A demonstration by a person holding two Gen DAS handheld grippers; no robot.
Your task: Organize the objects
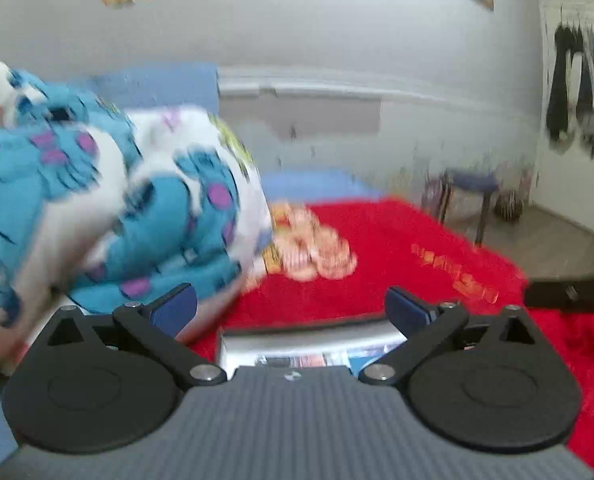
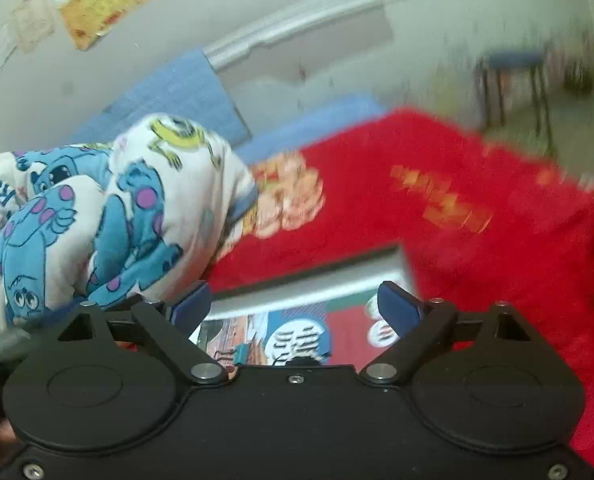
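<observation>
Above red blanket (image 1: 397, 248) | left hand-held gripper (image 1: 293, 308), right hand-held gripper (image 2: 293, 304) both released, empty | risk: pillow (image 2: 137, 208) topples onto the comic book (image 2: 297, 332)

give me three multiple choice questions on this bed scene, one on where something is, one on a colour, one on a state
1. Where does the cartoon-print pillow lie relative to the red blanket?
A. to its left
B. to its right
C. folded under it

2. What colour are the pads on the left gripper?
A. yellow
B. dark blue
C. white

3. How does the right gripper stand?
A. shut on the pillow
B. shut on the blanket
C. open, holding nothing

Answers:
1. A, since in both wrist views the pillow fills the left side and the blanket spreads to the right.
2. B, since both pads show dark blue against the black linkage.
3. C, since its fingers stand wide apart with only the printed box lying below in the gap.
</observation>
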